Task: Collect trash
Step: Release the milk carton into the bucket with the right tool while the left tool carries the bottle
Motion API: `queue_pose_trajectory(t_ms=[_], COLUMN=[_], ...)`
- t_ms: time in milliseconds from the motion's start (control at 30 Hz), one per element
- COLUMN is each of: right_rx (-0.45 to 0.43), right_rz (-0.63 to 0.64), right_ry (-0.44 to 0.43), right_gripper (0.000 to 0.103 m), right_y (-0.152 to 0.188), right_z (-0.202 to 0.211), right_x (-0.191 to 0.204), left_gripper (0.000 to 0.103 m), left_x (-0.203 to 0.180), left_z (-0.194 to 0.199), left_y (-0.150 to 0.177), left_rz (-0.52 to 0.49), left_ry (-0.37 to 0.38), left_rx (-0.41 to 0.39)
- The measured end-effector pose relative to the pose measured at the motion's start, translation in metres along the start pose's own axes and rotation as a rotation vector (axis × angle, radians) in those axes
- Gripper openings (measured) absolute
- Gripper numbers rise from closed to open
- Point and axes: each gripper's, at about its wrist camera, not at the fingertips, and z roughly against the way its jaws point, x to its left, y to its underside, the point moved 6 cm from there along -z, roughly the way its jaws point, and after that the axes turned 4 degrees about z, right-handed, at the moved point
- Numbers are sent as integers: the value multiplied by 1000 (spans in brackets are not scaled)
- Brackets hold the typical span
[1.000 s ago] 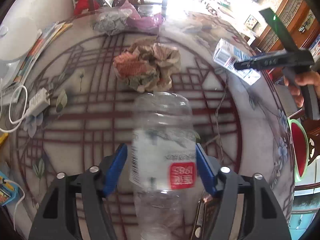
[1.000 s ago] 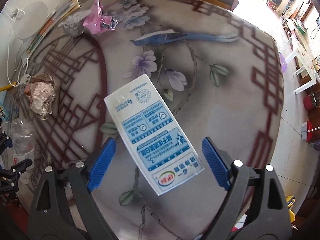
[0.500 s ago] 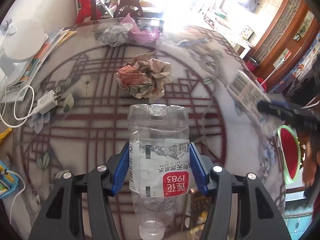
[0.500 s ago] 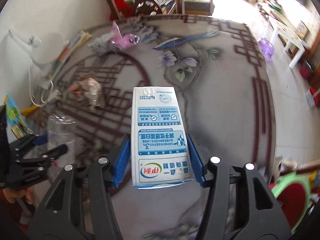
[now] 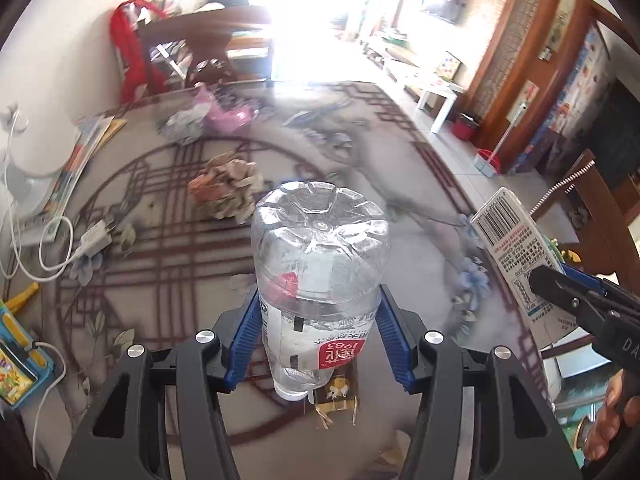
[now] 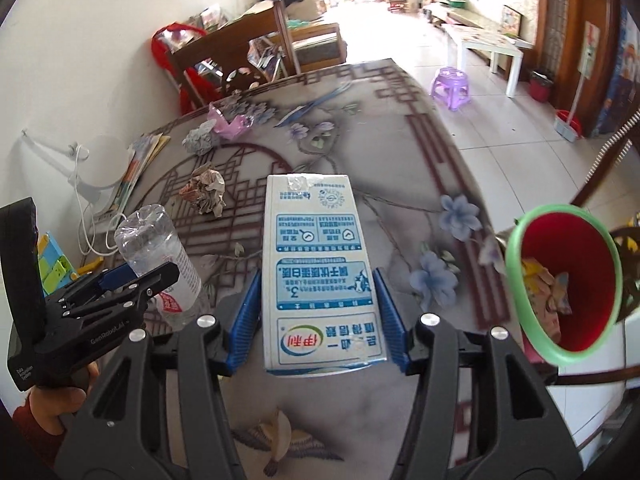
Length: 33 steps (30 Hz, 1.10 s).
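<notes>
My left gripper (image 5: pixel 318 336) is clamped on a clear plastic bottle (image 5: pixel 320 264), blue pads pressed to its sides at the labelled middle. The bottle is held off the table (image 5: pixel 420 248), base pointing away from the camera and white cap toward the bottom of the frame. In the right wrist view the same gripper (image 6: pixel 132 276) and bottle (image 6: pixel 158 248) sit at the left edge, bottle base tilted toward the upper right.

My right gripper (image 6: pixel 318 320) holds a white and blue carton (image 6: pixel 318 264), pads flat against its two long sides near the lower end. The carton is lifted over the table (image 6: pixel 400 160) and points straight up the frame. In the left wrist view the carton (image 5: pixel 512 248) shows at the right edge, barcode end up, with the right gripper (image 5: pixel 560 292) closed on it.

A red bin with a green rim (image 6: pixel 560 284) stands at the right of the right wrist view, just past the table edge, with some scraps inside.

Left on the table: a crumpled paper wad (image 5: pixel 224 190) above the bottle, and toward the top a grey wad (image 5: pixel 182 128) beside a pink wrapper (image 5: pixel 228 110). A white charger with cable (image 5: pixel 92 240) lies at the left edge.
</notes>
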Motion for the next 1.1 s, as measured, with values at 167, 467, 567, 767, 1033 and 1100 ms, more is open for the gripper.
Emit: queue_pose_trajectory(t_ms=[167,467,567,767,1033,1100], right_rx=[-30,-61,-69,-80,-75,-73], right_rz=[-42,-118,-141,-167,-200,-210], right_ry=[49,124,135,150,165,173], right_gripper=[53,53,53,53,53,53], right_y=[14,31,33,33,32,33], right_z=[27,57,63,71,69,70], right_x=[-19,-59,-72,-95,-127,-136], left_gripper=[52,52,52,52,52,52], left_x=[-32,-87,-97,-105,-131,-140], left_z=[7,11,15,21,10,4], left_y=[-1,-3,-8,-21,-23,-22], left_rz=[-64,-149,-151,-125,-136,-141], left_ry=[47,121,140,151,157,159], left_rx=[-10,-23,-28,-44,-28,-19])
